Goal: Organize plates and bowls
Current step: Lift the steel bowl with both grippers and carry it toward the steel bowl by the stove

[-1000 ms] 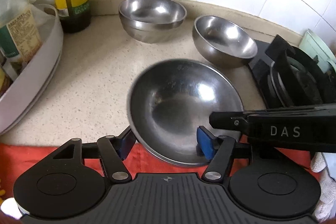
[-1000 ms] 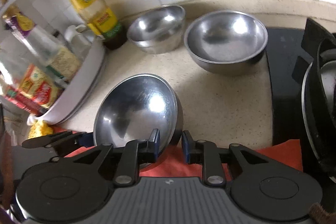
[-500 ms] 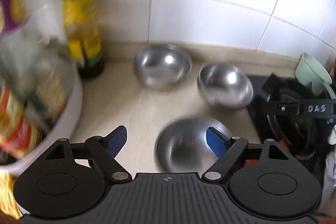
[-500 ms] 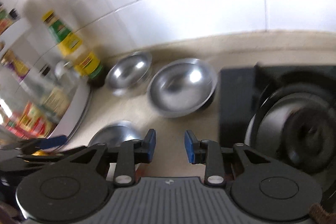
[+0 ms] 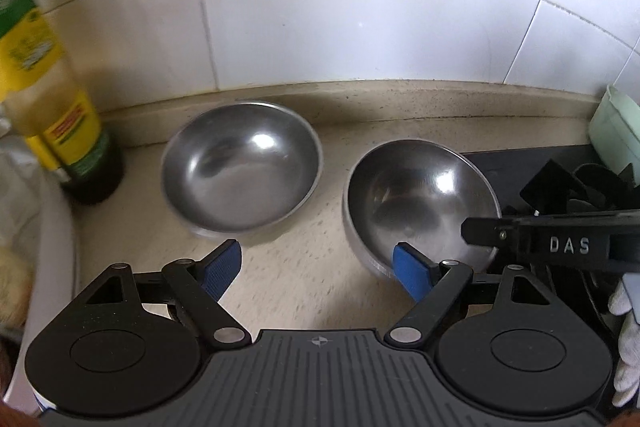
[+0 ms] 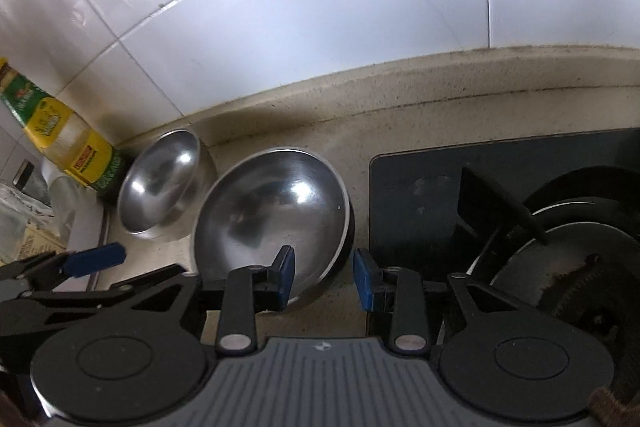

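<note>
Two steel bowls sit mouth-up on desk (image 5: pixel 288 267): right bowl (image 5: pixel 420 203) just left of stove (image 6: pixel 500 187), left bowl (image 5: pixel 240 167) further left, nr oil bottle (image 5: pixel 68 131). Left claw (image 5: pixel 318 269) spread wide, empty. Right claw (image 6: pixel 324 277) spread, straddling right bowl's rim, not pinching.

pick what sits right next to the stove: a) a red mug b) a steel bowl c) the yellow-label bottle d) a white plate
b: in the right wrist view the nearer steel bowl sits on the counter right beside the black stove, while the yellow-label bottle stands farther off, past the second steel bowl, by the wall.
</note>
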`<state>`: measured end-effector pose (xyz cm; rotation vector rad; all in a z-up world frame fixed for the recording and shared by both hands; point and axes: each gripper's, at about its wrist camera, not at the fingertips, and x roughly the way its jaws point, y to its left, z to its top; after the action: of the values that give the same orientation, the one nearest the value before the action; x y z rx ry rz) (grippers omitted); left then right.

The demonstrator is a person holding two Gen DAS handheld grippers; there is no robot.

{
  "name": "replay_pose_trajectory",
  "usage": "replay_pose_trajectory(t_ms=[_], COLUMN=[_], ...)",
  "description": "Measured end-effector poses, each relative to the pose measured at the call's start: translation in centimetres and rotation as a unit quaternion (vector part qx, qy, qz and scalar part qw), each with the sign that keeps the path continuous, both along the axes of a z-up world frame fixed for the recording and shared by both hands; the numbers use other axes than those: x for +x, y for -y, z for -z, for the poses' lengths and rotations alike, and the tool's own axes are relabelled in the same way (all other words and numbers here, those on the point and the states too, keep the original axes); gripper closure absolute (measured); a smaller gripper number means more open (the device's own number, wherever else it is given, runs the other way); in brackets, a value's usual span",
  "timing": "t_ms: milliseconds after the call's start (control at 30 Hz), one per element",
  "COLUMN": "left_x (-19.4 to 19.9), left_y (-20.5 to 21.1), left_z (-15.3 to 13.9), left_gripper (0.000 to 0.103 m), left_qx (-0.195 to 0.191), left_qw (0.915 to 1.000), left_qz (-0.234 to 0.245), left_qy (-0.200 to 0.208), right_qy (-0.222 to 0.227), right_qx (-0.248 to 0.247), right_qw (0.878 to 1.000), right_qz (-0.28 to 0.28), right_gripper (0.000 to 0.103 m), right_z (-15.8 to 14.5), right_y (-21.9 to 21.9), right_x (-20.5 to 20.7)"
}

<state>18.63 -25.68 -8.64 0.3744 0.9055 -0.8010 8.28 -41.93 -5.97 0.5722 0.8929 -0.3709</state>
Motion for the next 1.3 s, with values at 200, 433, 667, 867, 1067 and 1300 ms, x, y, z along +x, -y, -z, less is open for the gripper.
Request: replay_pose_trajectory(t_ms=[200,433,667,867,1067,1300], left_x=[0.5,0.3,-0.6,-1.5,-1.8,-2.7], left_y=[2.0,3.0,2.6,2.5,2.1,0.7], left_z=[1.9,3.4,2.6,1.4,0.4,-1.6], left_gripper=[0.024,0.05,0.057,0.057,0.057,0.055], left_qx=[0.018,0.031,0.028,0.023,0.014,-0.002], left_qw=[0.9996,0.9981,0.9975,0.9967,0.9967,0.9961], left_qz=[0.02,0.051,0.064,0.069,0.069,0.068], left_qy=[-0.009,-0.019,0.013,0.034,0.04,0.057], right_qy=[-0.005,-0.001,-0.002,-0.003,0.015,0.029], right_qx=[0.004,0.007,0.022,0.034,0.038,0.035], right_qw=[1.0,0.999,0.999,0.999,0.999,0.999], right_qz=[-0.018,-0.033,-0.031,-0.02,-0.014,-0.012], right_gripper=[0.075,0.086,0.087,0.087,0.088,0.088], right_z=[1.2,2.1,2.5,2.9,1.8,0.5], right_y=[0.8,0.8,0.9,0.9,1.1,0.9], right_x=[1.4,2.3,2.4,1.9,1.1,0.7])
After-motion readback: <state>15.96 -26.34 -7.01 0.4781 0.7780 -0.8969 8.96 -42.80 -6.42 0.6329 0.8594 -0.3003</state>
